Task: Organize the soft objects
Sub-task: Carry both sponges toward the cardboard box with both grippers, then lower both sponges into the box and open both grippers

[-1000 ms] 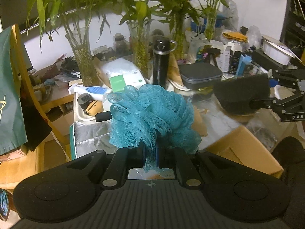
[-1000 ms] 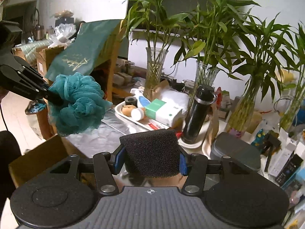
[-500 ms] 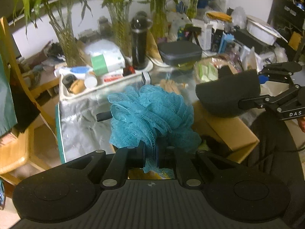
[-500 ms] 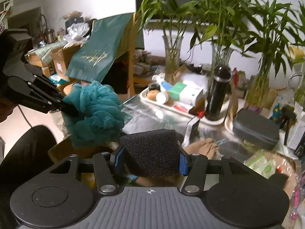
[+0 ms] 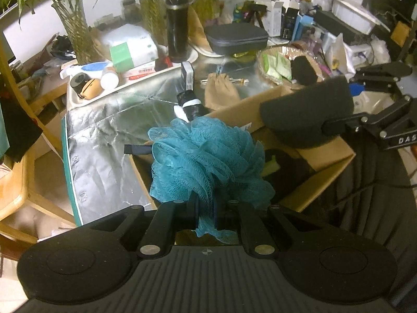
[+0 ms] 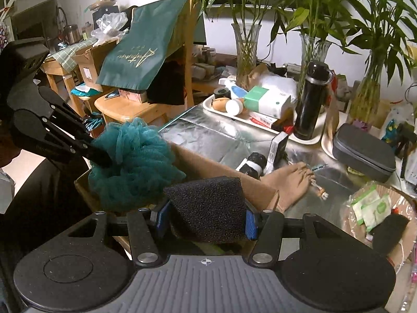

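Open cardboard box [image 5: 307,146] at frame centre: its mouth is largely occupied by the teal mesh puff [image 5: 206,161] and the black foam block [image 5: 307,117] hanging over it. Bare silver table covering [image 5: 104,135] left of centre gives free passage. Upper frame blocked by tray [image 5: 135,83], black flask [image 5: 177,26], grey case [image 5: 238,37], vases.

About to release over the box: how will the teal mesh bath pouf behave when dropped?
The teal mesh bath pouf, pinched in the left gripper, looks airy, so probably light. Its ruffled netting may snag the fingers. Over the cardboard box, it should land softly without rolling.
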Available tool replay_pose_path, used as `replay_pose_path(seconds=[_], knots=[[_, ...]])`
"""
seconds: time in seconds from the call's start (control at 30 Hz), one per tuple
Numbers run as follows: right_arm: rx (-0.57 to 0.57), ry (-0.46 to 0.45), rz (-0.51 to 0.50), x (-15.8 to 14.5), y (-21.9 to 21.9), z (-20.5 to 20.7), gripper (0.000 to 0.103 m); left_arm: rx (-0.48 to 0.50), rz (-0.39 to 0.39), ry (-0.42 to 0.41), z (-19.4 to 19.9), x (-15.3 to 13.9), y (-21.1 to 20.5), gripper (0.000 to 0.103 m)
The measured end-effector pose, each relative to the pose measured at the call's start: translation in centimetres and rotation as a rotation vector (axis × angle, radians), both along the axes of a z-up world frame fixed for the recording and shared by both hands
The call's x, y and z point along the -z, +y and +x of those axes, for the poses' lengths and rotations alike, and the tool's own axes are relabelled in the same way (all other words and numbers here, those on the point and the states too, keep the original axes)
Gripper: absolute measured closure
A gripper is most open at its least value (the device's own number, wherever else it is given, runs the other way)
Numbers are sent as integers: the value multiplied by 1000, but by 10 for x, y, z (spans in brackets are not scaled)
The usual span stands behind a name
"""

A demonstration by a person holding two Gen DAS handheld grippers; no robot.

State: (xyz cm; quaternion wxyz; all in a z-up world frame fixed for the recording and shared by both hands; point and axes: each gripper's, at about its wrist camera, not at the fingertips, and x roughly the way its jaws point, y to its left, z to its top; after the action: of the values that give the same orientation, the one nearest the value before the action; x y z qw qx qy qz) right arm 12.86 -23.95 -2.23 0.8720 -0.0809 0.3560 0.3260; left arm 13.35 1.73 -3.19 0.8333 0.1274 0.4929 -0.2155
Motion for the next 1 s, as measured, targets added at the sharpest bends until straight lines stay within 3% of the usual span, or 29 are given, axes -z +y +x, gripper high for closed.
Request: replay_pose_path(seconds=[0.1, 0.27, 0.33, 0.87, 1.0], knots=[[1, 3, -4, 0, 1, 1, 45, 10, 31, -28, -2, 1, -3, 79], [7, 13, -11, 3, 0, 2, 45, -13, 11, -31, -1, -1, 4, 76], [6, 18, -9, 3, 0, 2, 45, -20, 6, -32, -3, -1, 6, 70], [11, 54, 9, 2, 4, 3, 45, -61, 10, -57, -9, 2, 9, 67], [41, 83, 23, 3, 2, 8, 45, -66, 9, -69, -10, 1, 10, 56]])
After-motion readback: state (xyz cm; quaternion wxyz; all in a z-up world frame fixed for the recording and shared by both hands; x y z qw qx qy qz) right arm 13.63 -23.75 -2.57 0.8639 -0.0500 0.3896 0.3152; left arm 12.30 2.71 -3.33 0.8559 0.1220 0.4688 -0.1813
